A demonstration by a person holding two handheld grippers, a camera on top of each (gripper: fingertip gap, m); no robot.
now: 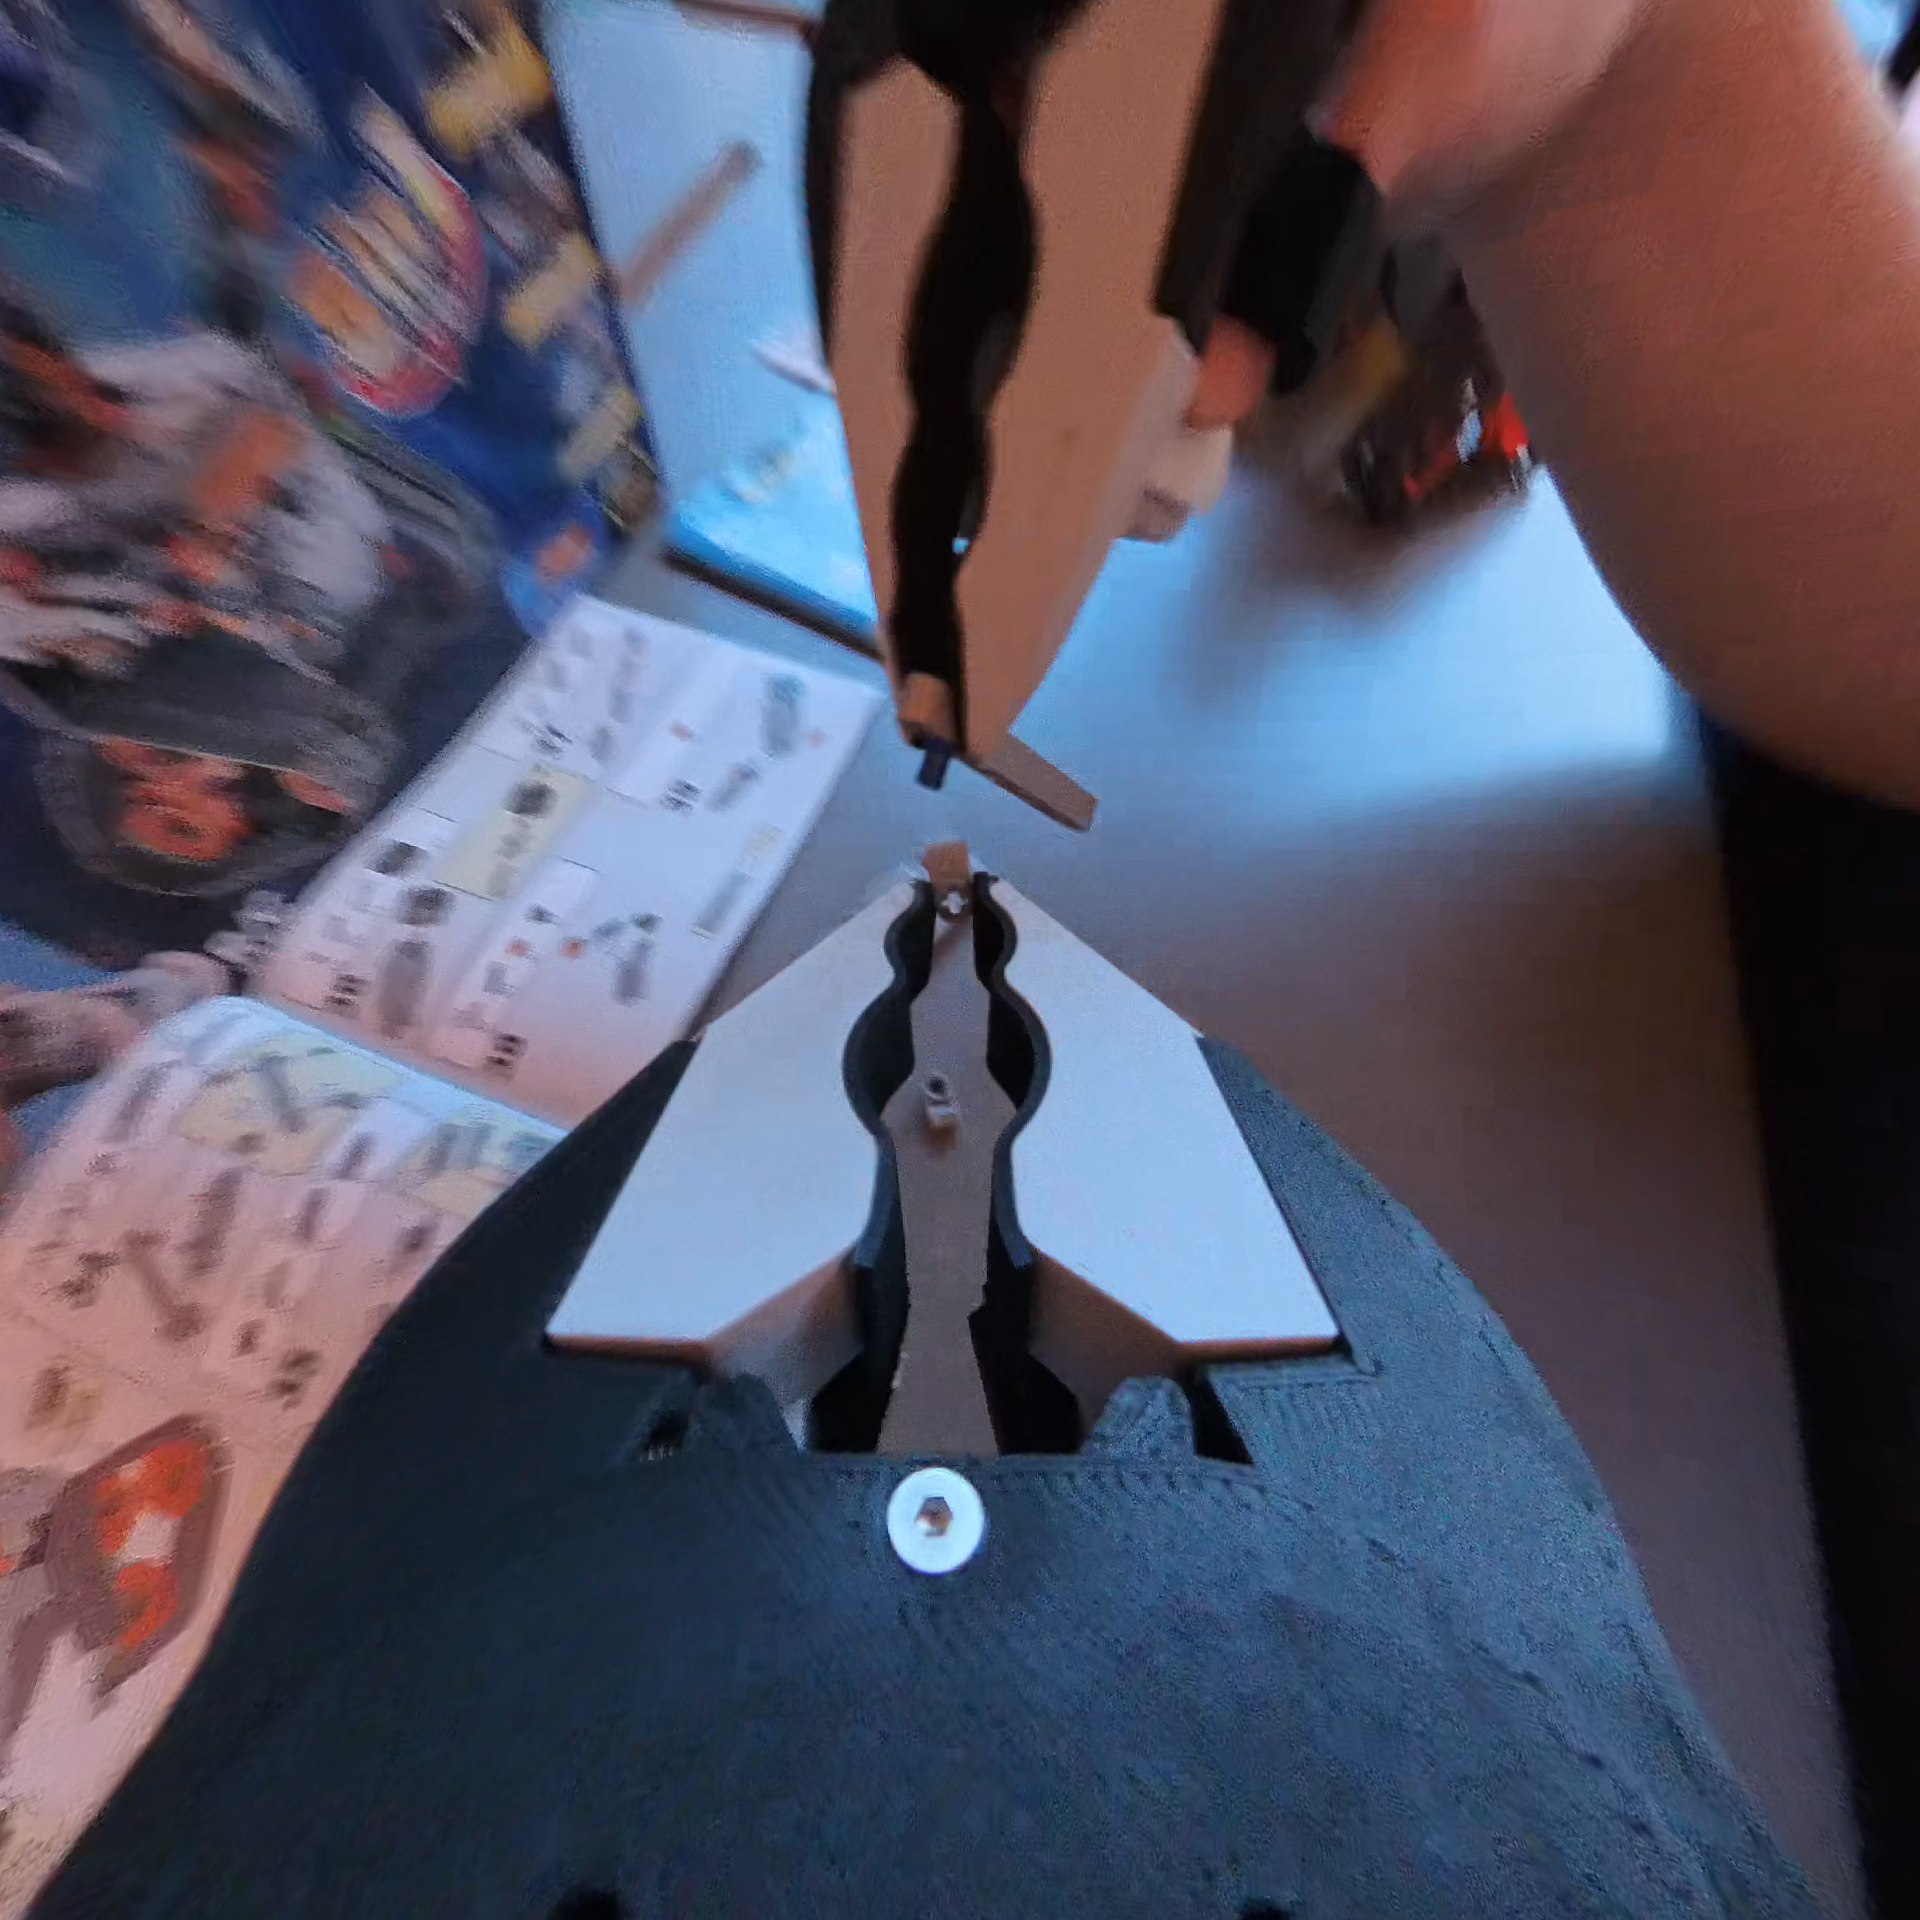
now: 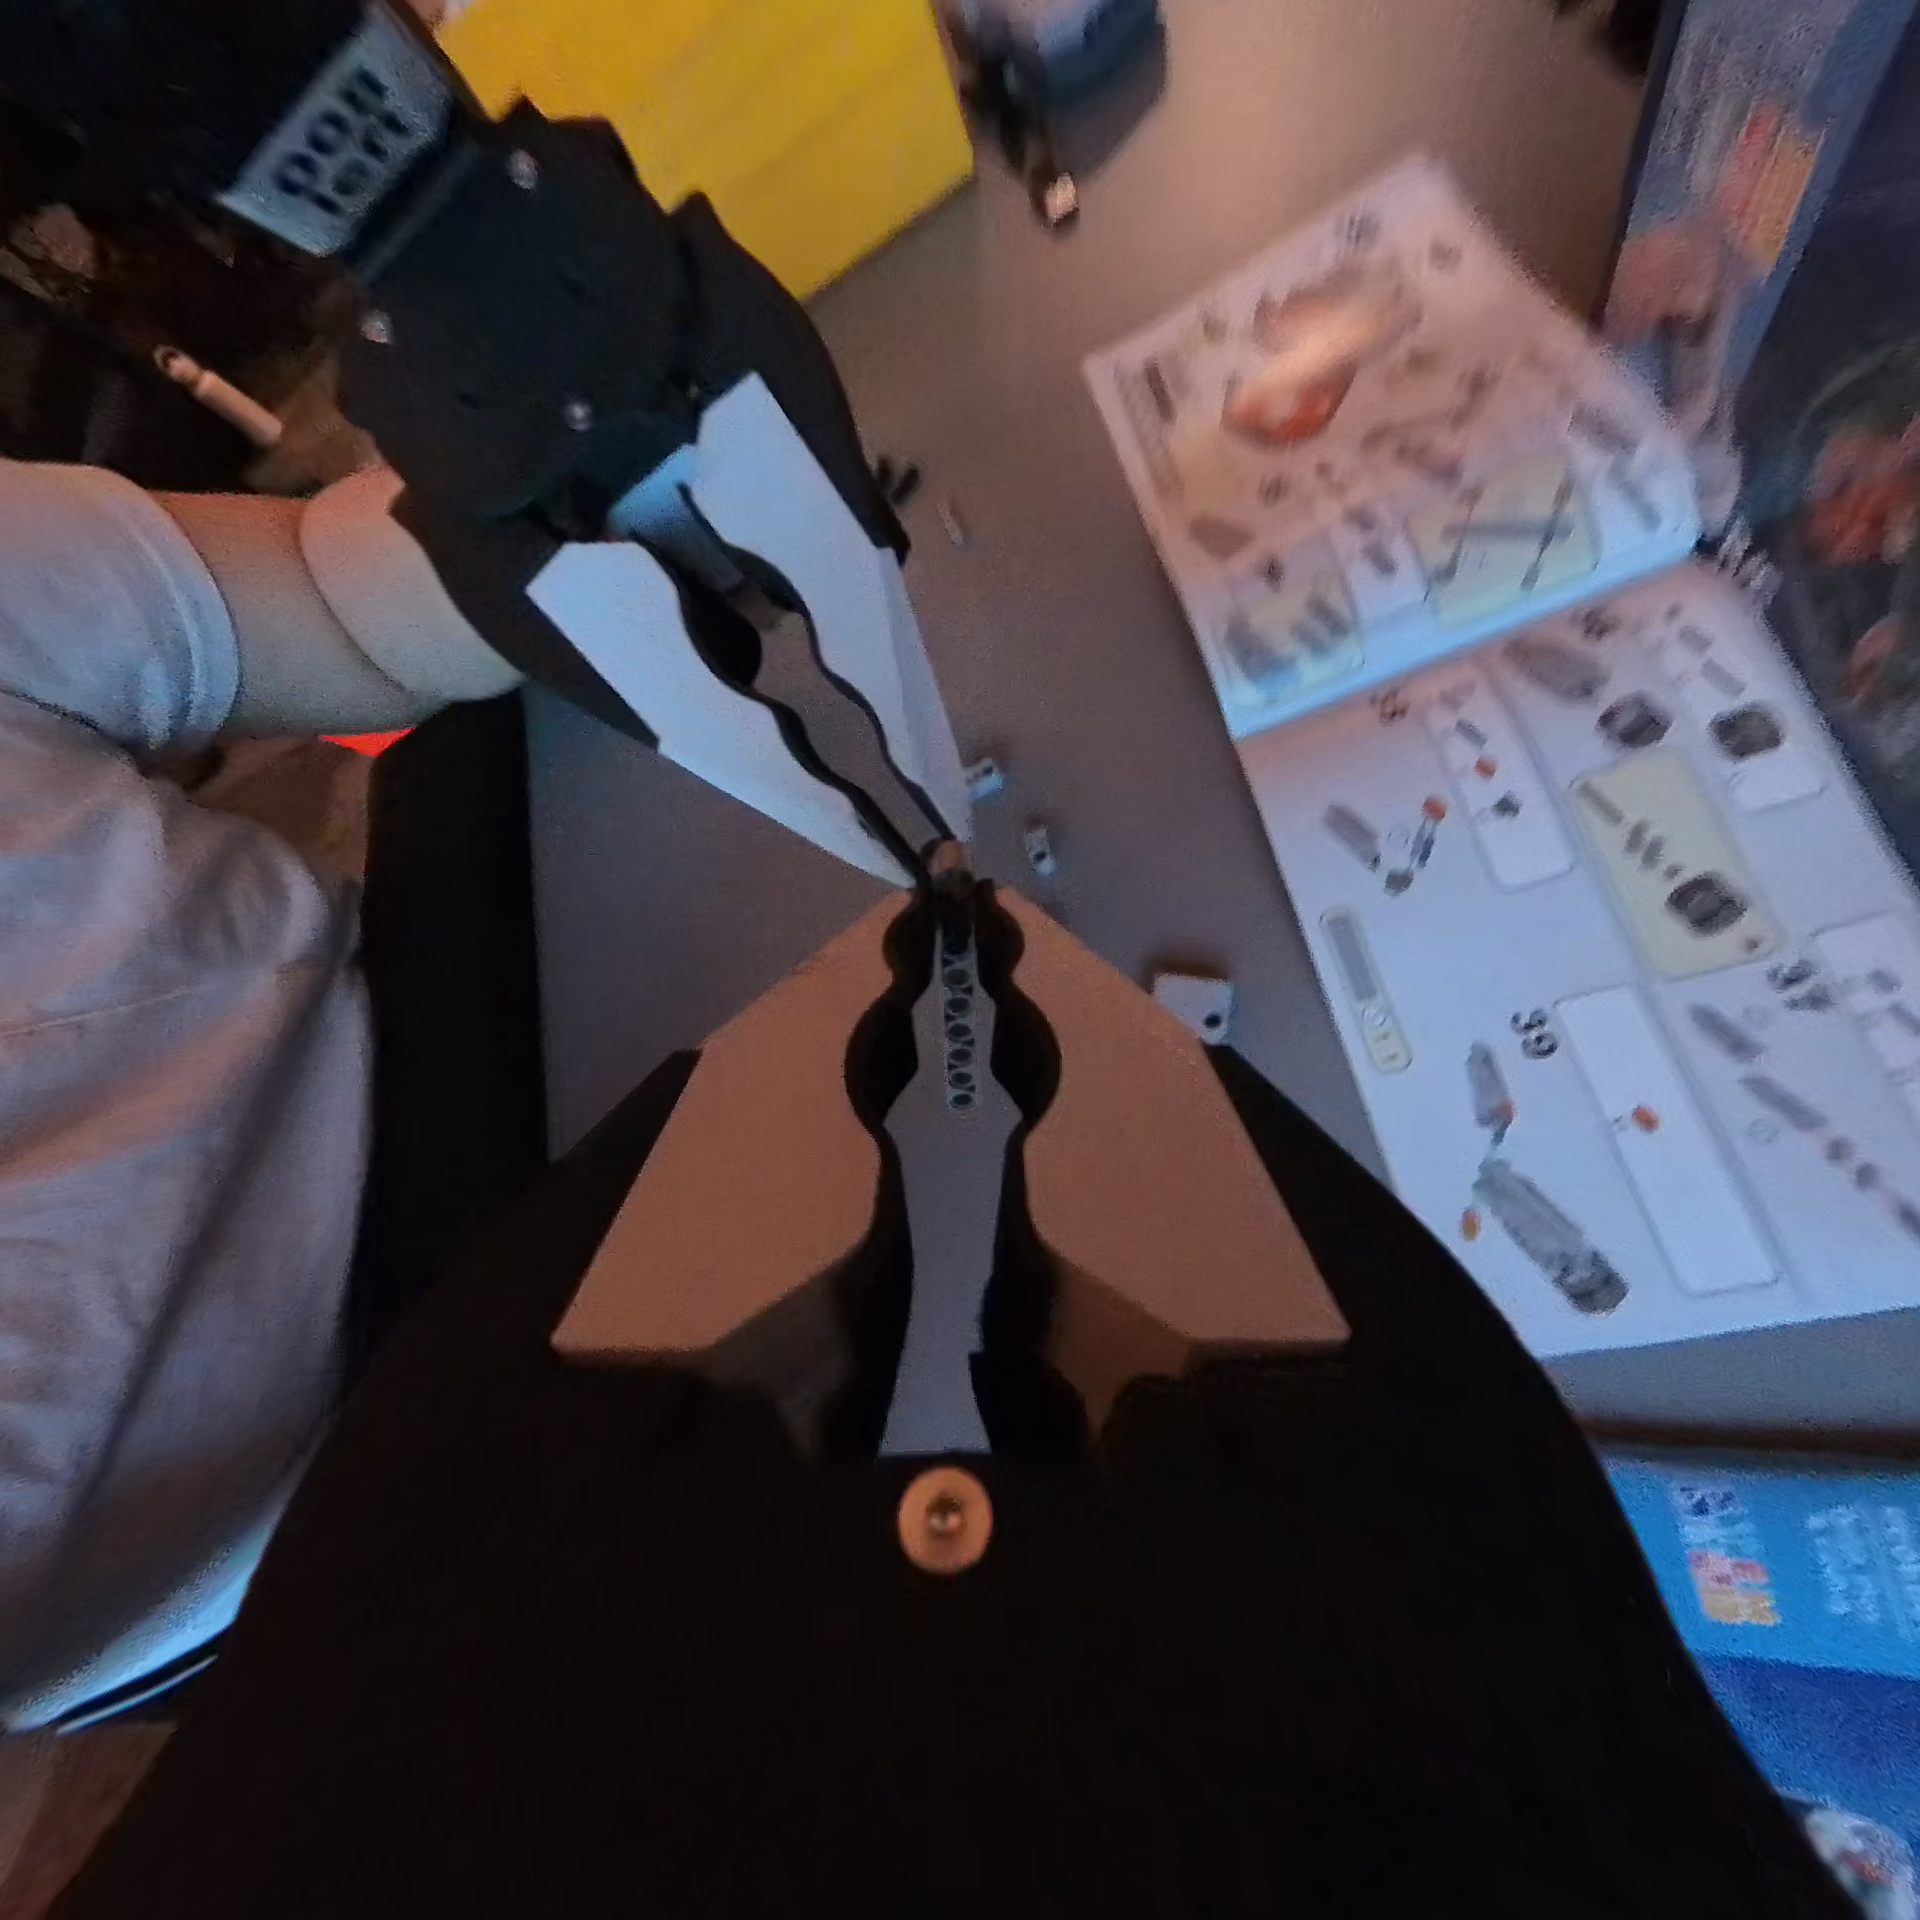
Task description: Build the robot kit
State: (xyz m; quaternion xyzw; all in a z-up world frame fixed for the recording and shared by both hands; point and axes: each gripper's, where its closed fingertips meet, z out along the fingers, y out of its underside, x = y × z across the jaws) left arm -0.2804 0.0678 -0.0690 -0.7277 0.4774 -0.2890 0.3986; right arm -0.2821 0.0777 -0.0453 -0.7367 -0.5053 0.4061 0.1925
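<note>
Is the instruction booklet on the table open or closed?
Open: the booklet lies spread flat on the table, two facing pages showing.

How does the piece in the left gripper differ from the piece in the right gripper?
Size: the left gripper holds a small stubby piece; the right gripper holds a long beam.
Look: the beam shows a row of holes; the small piece shows one.
Pose: the small piece sits only at the fingertips; the beam runs back between the fingers.
Both are clamped and held tip to tip.

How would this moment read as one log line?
left gripper: shut on small piece | right gripper: shut on holed beam | tips nearly meeting | open booklet beside
</note>
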